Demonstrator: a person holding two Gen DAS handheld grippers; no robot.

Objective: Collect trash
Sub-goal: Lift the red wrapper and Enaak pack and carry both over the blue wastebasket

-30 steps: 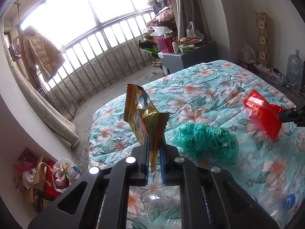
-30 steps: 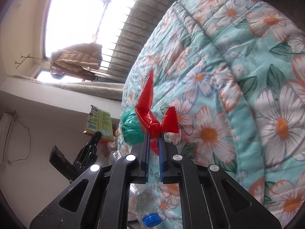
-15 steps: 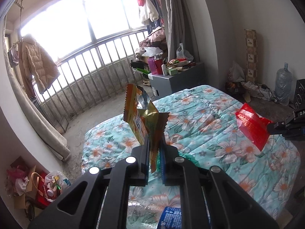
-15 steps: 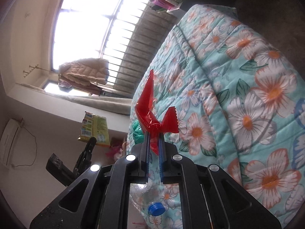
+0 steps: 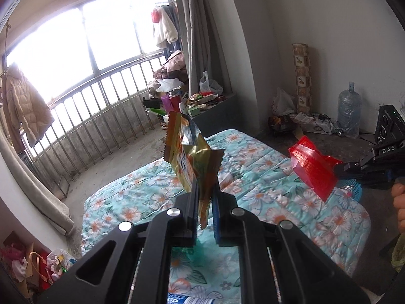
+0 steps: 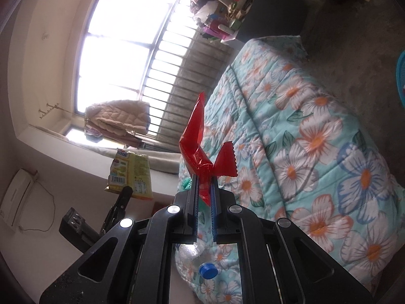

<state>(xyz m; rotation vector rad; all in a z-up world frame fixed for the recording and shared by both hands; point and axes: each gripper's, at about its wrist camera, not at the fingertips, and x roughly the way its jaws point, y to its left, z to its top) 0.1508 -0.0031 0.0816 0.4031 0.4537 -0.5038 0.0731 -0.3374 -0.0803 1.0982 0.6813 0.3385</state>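
my left tool (image 5: pixel 202 197) is clamped on a yellow wrapper (image 5: pixel 188 157), pinched by its lower crimped edge so the pack stands up at 12 o'clock from the jaws. my right tool (image 6: pixel 203 190) is clamped on a red wrapper (image 6: pixel 196 149) the same way, at the twisted waist with the serrated end flaring toward 2 o'clock. both wrappers are in the air above the bed (image 5: pixel 265 167), not touching it.

i judge both to be near weightless, thin, crinkly film: slick on the face, so the crimped seams are the best place to bite, as now. they will flap and could slide out if swung fast. nothing fragile here.

still on the quilt: a clear bottle (image 6: pixel 195 253) with a blue cap (image 6: pixel 208 271) lies just under my right tool at 6 o'clock, and a green bag (image 6: pixel 186 183) peeks out beside the left finger. i'd guess the bottle is light but springy and round, so it could roll or squirt from the pads; across the body or at the neck seems safest. the bag is soft and would bunch.

in the left view a blue basket (image 5: pixel 350 190) sits behind the red wrapper at 3 o'clock, on the floor by the bed; it may be the bin, i can't be sure. a water jug (image 5: pixel 349 112) and cables stand well beyond at 2 o'clock. my two tools are apart, nothing between them and the basket.
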